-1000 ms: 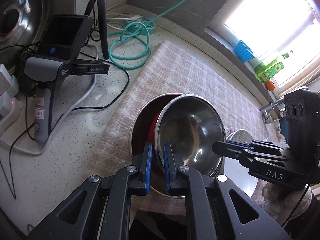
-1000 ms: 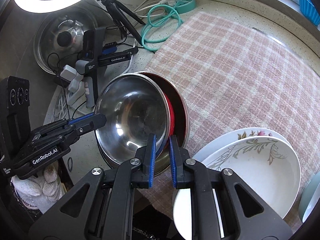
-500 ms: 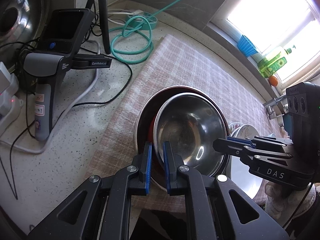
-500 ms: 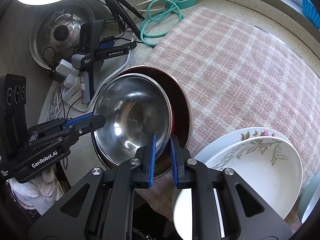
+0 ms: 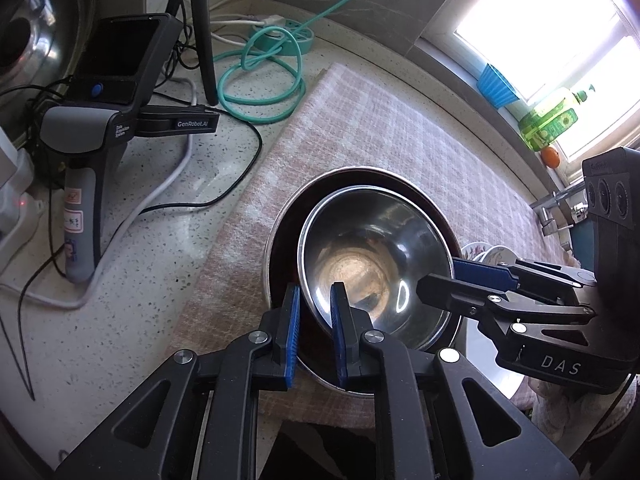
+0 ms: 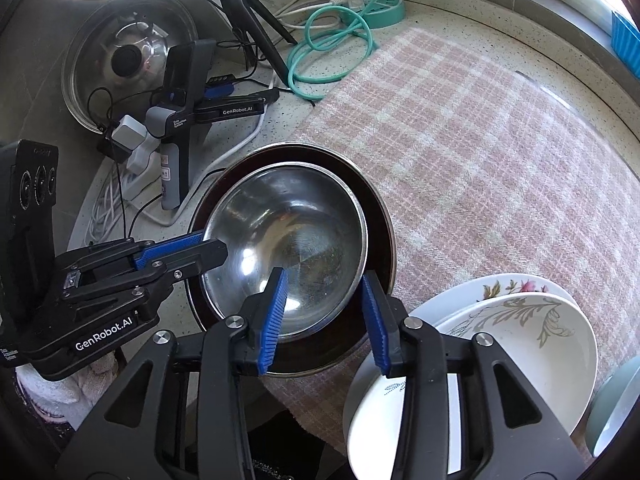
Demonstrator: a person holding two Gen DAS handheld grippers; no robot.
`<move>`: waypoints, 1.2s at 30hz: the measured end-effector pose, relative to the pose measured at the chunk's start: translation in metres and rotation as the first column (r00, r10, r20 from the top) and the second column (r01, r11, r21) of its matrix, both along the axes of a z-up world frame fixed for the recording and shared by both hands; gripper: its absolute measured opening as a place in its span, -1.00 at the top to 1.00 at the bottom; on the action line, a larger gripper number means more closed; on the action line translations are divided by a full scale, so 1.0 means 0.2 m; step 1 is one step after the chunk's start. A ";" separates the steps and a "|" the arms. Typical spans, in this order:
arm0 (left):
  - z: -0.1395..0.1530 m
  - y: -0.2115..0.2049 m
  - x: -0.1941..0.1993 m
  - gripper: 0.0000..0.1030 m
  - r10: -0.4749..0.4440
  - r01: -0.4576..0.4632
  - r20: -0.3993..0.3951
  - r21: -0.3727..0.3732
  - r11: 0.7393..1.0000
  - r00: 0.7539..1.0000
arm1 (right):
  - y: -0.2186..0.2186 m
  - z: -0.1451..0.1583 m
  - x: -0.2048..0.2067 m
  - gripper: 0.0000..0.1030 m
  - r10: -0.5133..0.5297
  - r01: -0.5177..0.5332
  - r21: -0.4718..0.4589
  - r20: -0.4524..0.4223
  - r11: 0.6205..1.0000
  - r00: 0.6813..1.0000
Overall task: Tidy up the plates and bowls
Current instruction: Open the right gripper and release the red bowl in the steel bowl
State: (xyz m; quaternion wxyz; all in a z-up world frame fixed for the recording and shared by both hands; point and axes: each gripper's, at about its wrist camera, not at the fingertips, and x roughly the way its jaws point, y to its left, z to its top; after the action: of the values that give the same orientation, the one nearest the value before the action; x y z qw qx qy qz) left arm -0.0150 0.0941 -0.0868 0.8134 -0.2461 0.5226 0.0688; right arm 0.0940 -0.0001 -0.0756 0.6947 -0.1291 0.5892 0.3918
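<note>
A steel bowl (image 5: 372,264) (image 6: 288,240) sits nested inside a larger dark-lined bowl (image 5: 352,170) (image 6: 384,232) on the pink checked cloth (image 5: 380,120) (image 6: 480,160). My left gripper (image 5: 314,300) (image 6: 216,246) straddles the steel bowl's left rim. Its jaws are only just opening, and the pads are still close against the rim. My right gripper (image 6: 324,312) (image 5: 440,276) is over the opposite rim. Its jaws are opening wide, with the rim between them and the pads off it. White flowered plates (image 6: 520,320) (image 5: 480,248) are stacked to the right.
On the speckled counter to the left lie a spare handheld gripper (image 5: 100,140) (image 6: 188,112), a tripod (image 6: 248,20), a coiled teal cable (image 5: 260,80), a power strip and a pot lid (image 6: 128,56). A pale green bowl (image 6: 616,400) shows at the far right, and bottles stand on the sill (image 5: 548,124).
The steel bowl has come down from a tilt and now rests level inside the larger bowl. The right jaws have spread off its rim. The left jaws look barely wider.
</note>
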 end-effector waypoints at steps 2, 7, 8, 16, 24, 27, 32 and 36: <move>0.00 0.00 0.00 0.74 -0.005 0.005 -0.002 0.004 1.000 1.000 | 0.00 0.00 -0.01 0.14 0.005 -0.005 0.006 0.001 1.000 1.000; 0.00 -0.02 0.00 0.74 -0.020 0.020 -0.004 0.029 0.999 1.000 | 0.01 0.00 -0.02 0.14 0.017 -0.017 0.003 0.034 1.000 0.999; 0.01 -0.02 0.00 0.74 -0.021 0.022 -0.005 0.035 0.999 1.000 | 0.02 0.00 -0.02 0.14 0.019 -0.019 -0.002 0.043 1.000 0.999; 0.05 0.00 -0.02 0.74 -0.005 0.004 0.018 0.035 0.999 1.000 | 0.01 0.03 0.00 0.13 0.007 -0.008 0.017 0.059 1.000 0.998; 0.13 0.01 -0.04 0.74 0.007 -0.010 0.065 0.042 0.999 0.998 | -0.05 0.12 0.02 0.13 -0.015 0.011 0.104 0.038 0.995 0.999; 0.17 -0.01 -0.04 0.71 -0.003 -0.001 0.085 0.054 0.999 0.996 | -0.10 0.16 0.02 0.06 -0.029 0.025 0.125 0.038 0.992 0.999; 0.25 -0.06 -0.04 0.38 -0.017 0.008 0.130 0.071 0.997 0.991 | -0.20 0.26 0.03 -0.39 -0.072 0.060 0.177 0.064 0.982 0.995; 0.30 -0.13 -0.03 -0.10 -0.042 0.028 0.156 0.093 0.995 0.987 | -0.31 0.35 0.04 -0.72 -0.099 0.076 0.200 0.109 0.977 0.989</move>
State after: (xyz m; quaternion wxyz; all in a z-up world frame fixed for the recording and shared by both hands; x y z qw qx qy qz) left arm -0.0217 0.0691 -0.0273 0.8636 -0.2043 0.4571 0.0585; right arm 0.1015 -0.0622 -0.0063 0.7543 -0.0570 0.5108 0.4086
